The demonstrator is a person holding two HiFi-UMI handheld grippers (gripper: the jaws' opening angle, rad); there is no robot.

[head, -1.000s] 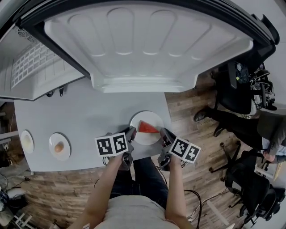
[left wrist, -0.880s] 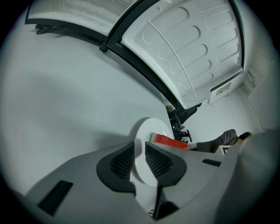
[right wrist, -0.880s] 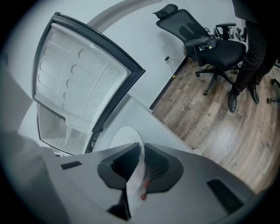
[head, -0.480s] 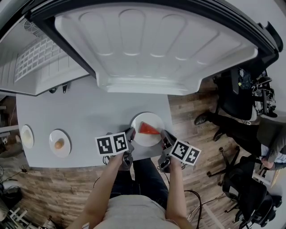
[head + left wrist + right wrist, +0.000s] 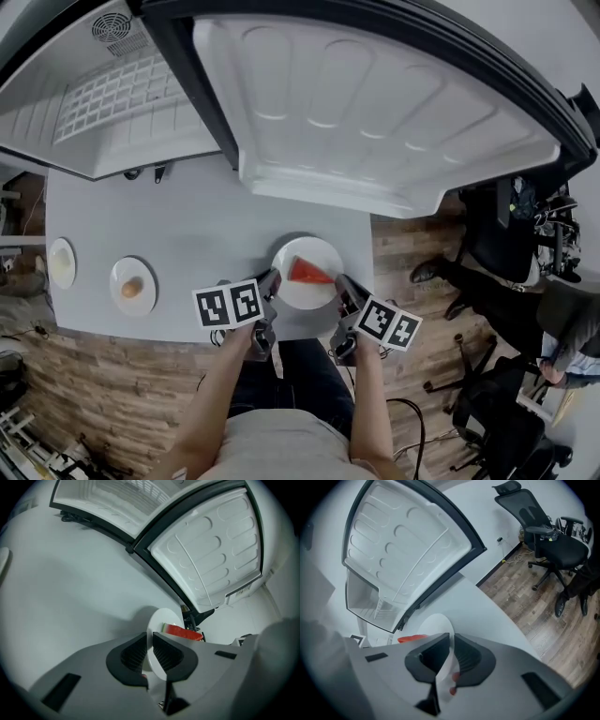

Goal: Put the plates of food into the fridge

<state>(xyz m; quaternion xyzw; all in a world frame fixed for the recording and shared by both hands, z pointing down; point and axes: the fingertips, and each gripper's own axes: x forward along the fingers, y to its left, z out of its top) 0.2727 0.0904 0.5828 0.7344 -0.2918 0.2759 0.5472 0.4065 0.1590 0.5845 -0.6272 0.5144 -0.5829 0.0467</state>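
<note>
**Both grippers pinch one plate**

Your left gripper [image 5: 151,651] is clamped on the thin rim of the round white plate [image 5: 314,251]. Your right gripper [image 5: 451,654] squeezes the rim on the other side. A red, wedge-shaped watermelon slice [image 5: 307,272] lies on this plate. Under the plate is the smooth grey surface [image 5: 169,225]. Far to its left are two smaller round plates [image 5: 142,274]. Behind it hangs the bumpy white fridge door [image 5: 375,112].
</note>
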